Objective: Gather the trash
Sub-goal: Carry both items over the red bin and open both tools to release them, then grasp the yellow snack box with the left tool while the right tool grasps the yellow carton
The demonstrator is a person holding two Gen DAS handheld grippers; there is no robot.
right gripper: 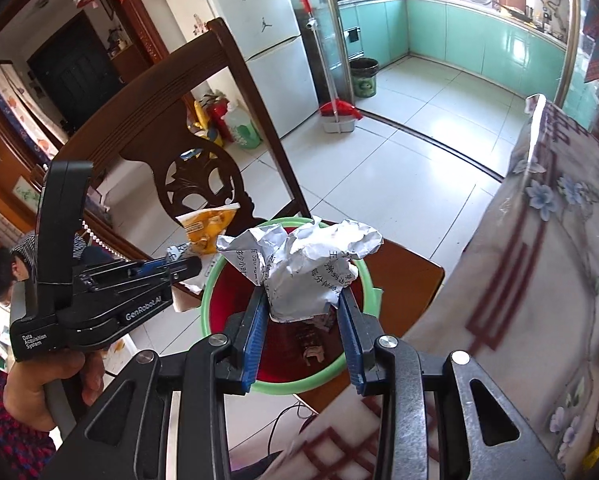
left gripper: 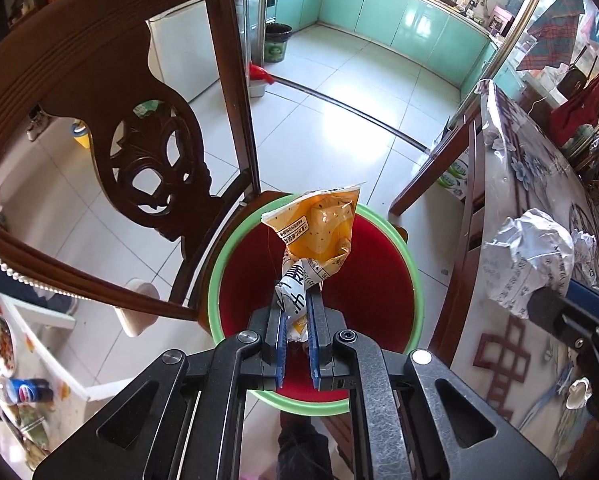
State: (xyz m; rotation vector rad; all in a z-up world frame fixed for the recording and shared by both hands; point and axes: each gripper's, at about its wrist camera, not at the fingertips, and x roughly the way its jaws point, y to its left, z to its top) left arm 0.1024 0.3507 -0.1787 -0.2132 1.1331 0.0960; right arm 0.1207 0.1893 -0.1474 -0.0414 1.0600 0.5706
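My left gripper [left gripper: 297, 300] is shut on an orange snack wrapper [left gripper: 319, 228], which hangs over the red bin with a green rim [left gripper: 215, 280]. In the right wrist view the same wrapper [right gripper: 209, 228] and left gripper [right gripper: 185, 266] sit just left of the bin's green rim [right gripper: 209, 292]. My right gripper [right gripper: 303, 300] is shut on a crumpled ball of printed white paper [right gripper: 303, 264], held above the bin's opening. The paper ball [left gripper: 527, 256] also shows at the right of the left wrist view. Some scraps lie at the bottom of the bin.
A carved dark wooden chair [left gripper: 151, 152] stands left of the bin. A table with a floral plastic cover [right gripper: 539, 280] is close on the right. A person's hand [right gripper: 39, 392] holds the left gripper's handle. A second bin [right gripper: 364, 78] and a red dustpan [right gripper: 337, 114] stand on the tiled floor behind.
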